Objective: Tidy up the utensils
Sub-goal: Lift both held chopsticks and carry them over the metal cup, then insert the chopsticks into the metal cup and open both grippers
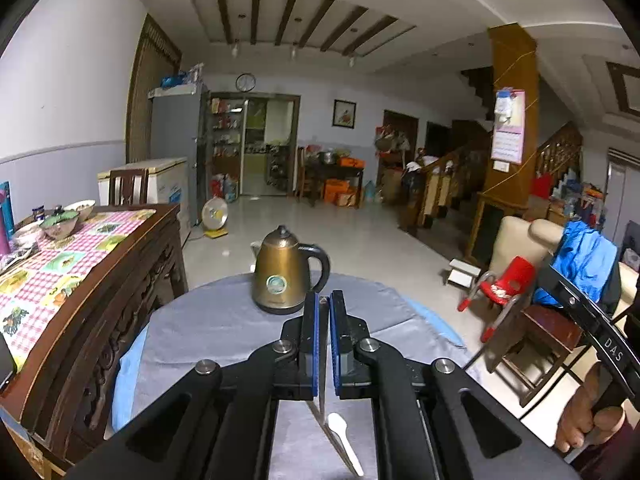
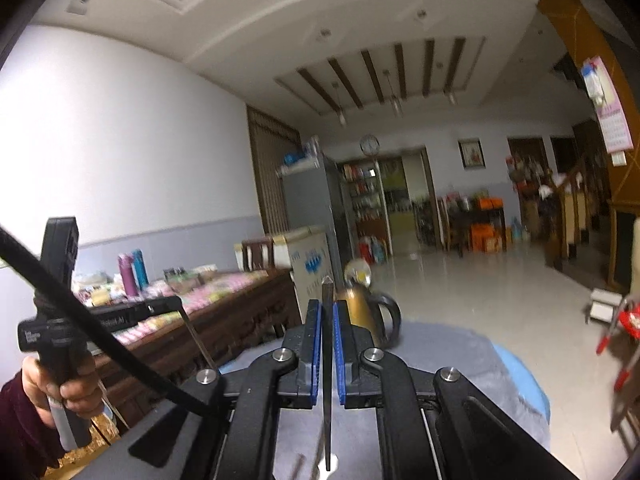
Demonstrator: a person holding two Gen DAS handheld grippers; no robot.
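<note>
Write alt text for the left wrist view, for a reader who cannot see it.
The left gripper, jaws shut on a thin metal utensil, is held above a round table under a grey cloth. A white spoon lies on the cloth below it, and a bronze kettle stands just beyond. A long living room stretches behind.

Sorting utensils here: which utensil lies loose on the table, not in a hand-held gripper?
The white plastic spoon, lying on the grey tablecloth. The slim metal utensil is clamped in the left hand-held gripper, the dark utensil in the right hand-held gripper.
</note>
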